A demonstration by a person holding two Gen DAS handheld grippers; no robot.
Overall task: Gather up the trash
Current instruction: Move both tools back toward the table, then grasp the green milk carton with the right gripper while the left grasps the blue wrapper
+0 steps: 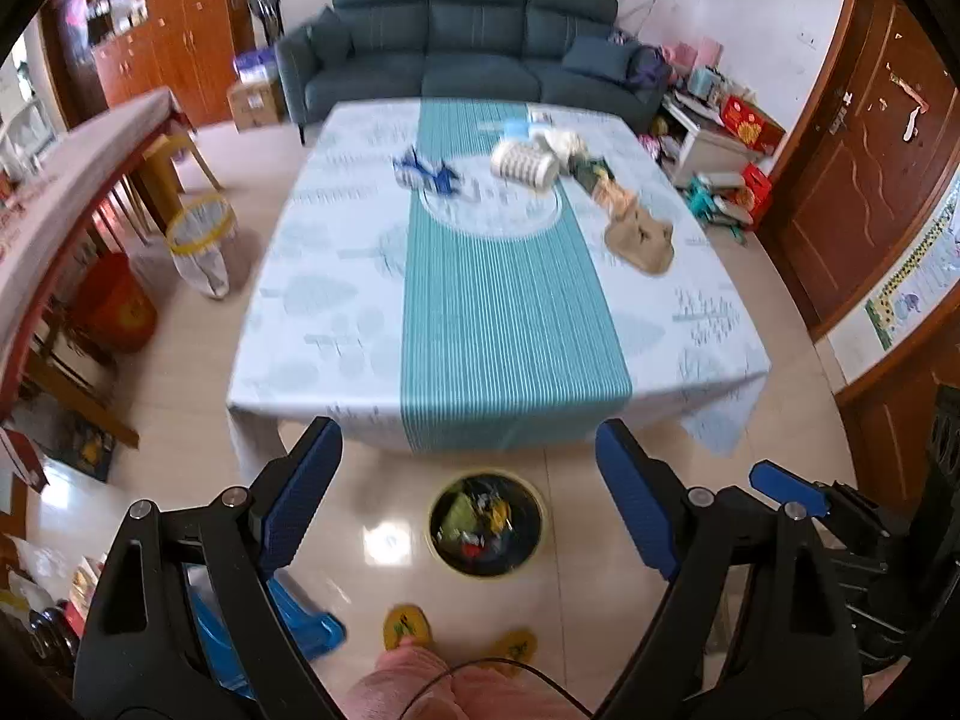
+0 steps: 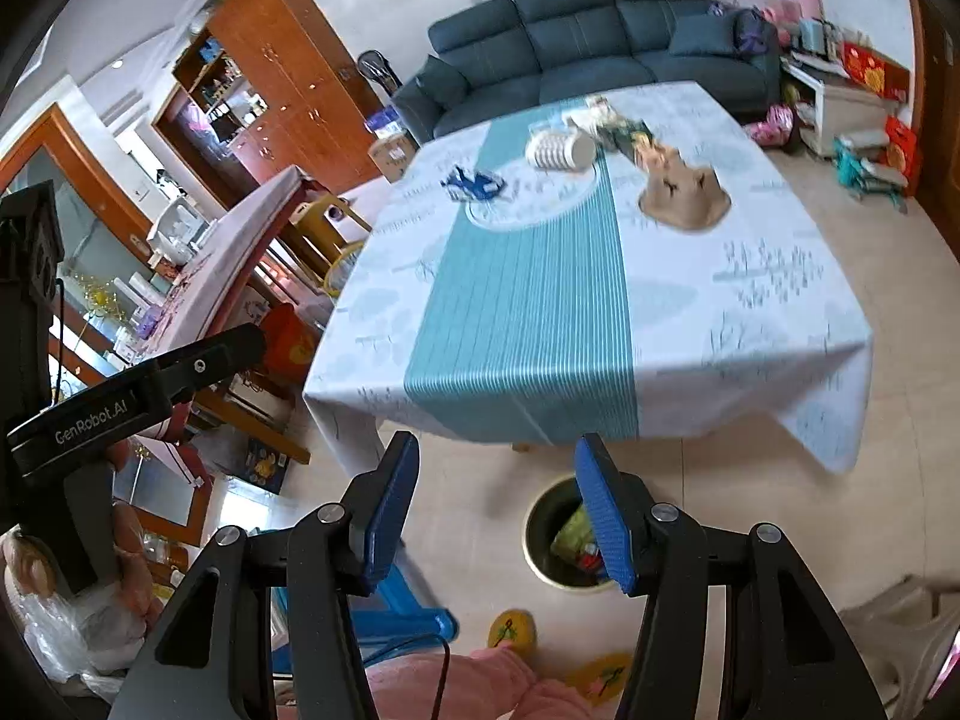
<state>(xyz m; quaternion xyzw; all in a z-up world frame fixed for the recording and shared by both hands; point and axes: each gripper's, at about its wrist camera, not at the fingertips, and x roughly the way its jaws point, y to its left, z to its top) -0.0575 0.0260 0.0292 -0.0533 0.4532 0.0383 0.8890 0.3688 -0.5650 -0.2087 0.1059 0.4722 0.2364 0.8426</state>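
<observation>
Left wrist view. Left gripper (image 1: pixel 468 498): blue-padded jaws spread wide, nothing between them, held above the floor before the table (image 1: pixel 300 300). Trash bin (image 1: pixel 487 525): round, pale rim, on the tiled floor just in front of the table's near edge, holding mixed wrappers. On the tablecloth's far half: blue wrapper (image 1: pixel 427 175), striped paper cup (image 1: pixel 523 164) lying on its side, crumpled white paper (image 1: pixel 564 143), a dark green and orange wrapper (image 1: pixel 600 177), brown paper bag (image 1: pixel 639 237). Sofa (image 1: pixel 474 36) behind the table. Second, mesh-sided bin (image 1: pixel 201 246) on the floor to the left. Yellow slippers (image 1: pixel 408 627) at bottom.

Right wrist view. Right gripper (image 2: pixel 498 510): jaws parted, empty. Trash bin (image 2: pixel 552 534) partly behind the right finger. Same litter on the table: blue wrapper (image 2: pixel 474 183), cup (image 2: pixel 561 150), brown bag (image 2: pixel 684 195).
</observation>
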